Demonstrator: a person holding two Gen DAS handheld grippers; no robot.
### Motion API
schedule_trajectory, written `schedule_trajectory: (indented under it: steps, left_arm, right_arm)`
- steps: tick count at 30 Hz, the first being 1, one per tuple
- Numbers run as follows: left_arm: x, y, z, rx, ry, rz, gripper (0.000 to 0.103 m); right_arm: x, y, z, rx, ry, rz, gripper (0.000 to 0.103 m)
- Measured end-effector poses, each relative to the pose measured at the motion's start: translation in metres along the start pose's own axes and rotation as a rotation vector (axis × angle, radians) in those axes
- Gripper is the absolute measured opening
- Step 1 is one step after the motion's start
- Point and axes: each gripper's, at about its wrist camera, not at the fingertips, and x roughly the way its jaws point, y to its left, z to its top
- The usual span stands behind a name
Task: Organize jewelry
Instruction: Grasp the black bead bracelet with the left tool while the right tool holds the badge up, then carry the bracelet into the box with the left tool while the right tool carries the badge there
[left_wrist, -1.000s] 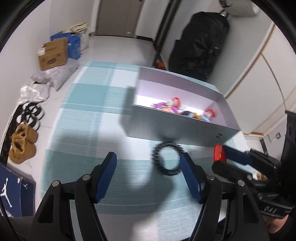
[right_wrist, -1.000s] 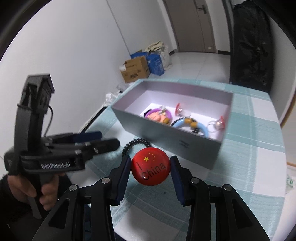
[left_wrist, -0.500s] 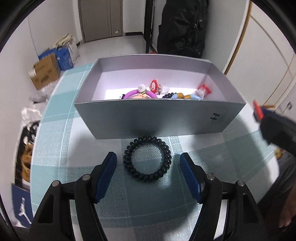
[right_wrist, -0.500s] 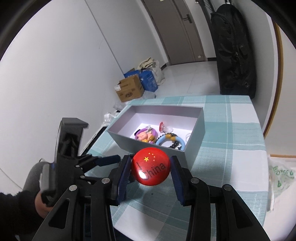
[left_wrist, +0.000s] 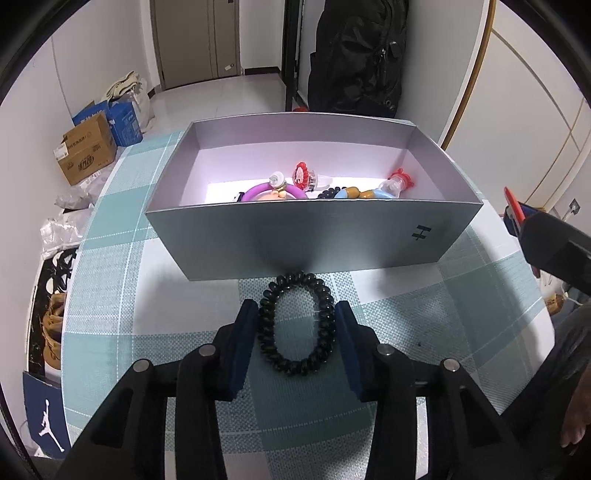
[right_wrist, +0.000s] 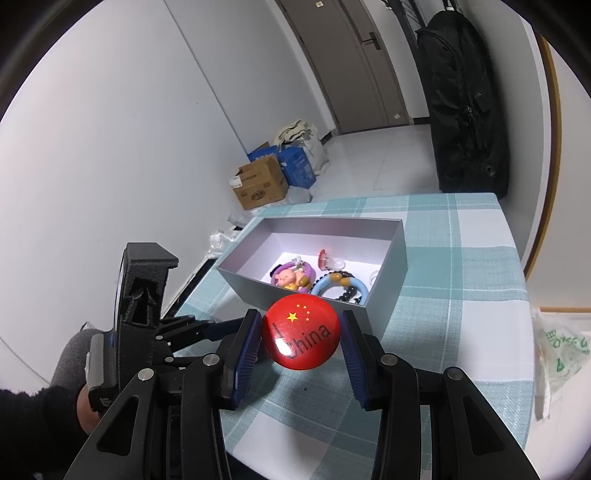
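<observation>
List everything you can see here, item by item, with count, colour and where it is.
Box: one, grey, on the checked tablecloth.
Trinkets: several, purple, red, blue, black, inside the box.
Coil hair tie: one, black, on the cloth before the box, squeezed between the left pads.
Badge: one, red with yellow stars, in the right gripper.
Cardboard boxes: brown and blue, on the floor.
Bag: one, black, by the wall.
Left gripper: jaws just closed on the hair tie.
Right gripper: clamping the badge.
</observation>
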Motion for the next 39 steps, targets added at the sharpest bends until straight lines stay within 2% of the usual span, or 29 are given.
schedule_trajectory:
  steps: [13, 25, 39]
  left_arm:
    - [-0.030, 0.007, 0.001, -0.044, -0.115, -0.057, 0.036]
    - [-0.047, 0.021, 0.021, -0.123, -0.220, -0.162, 0.036]
    - [-0.048, 0.033, 0.041, -0.172, -0.248, -0.243, 0.036]
  right_arm:
    - [0.006, -0.001, 0.005, 0.019, -0.012, 0.021, 0.042]
    - [0.015, -0.003, 0.016, 0.032, -0.028, 0.062, 0.042]
    - [0.021, -0.010, 0.038, 0.043, -0.054, 0.085, 0.042]
